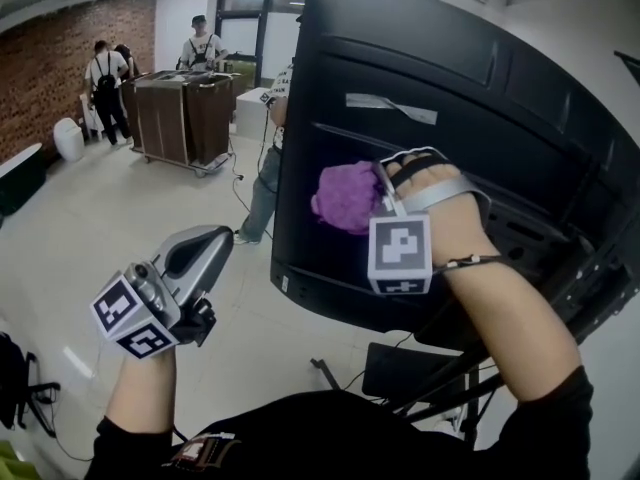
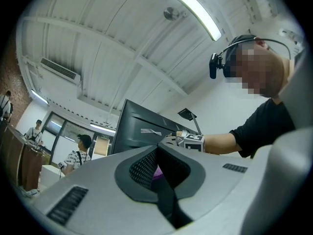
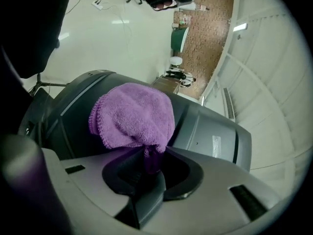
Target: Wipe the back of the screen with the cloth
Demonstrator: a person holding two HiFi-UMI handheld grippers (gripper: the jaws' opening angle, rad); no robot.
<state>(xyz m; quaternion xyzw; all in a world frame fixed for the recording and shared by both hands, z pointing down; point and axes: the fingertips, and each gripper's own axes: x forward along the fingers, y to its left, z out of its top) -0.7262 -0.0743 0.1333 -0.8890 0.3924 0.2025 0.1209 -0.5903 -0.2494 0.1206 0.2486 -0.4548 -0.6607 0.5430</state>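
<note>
We are holding the right hand-held gripper up at the back of the screen, and its jaws are clamping a bunched purple cloth. In the right gripper view, a fold of the cloth is sitting pinched between the jaws of the right hand-held gripper, while the rest is puffing out above them in front of the dark back of the screen. From the head view the cloth appears to be resting against the left middle part of the black panel, below a strip of pale tape.

We are carrying the left hand-held gripper low and well apart from the screen, over the pale floor. In the left gripper view, the jaws of the left hand-held gripper are lying together with nothing between them, and they are pointing up towards the screen.

Behind us, people are standing near a brown cart beside a brick wall.
</note>
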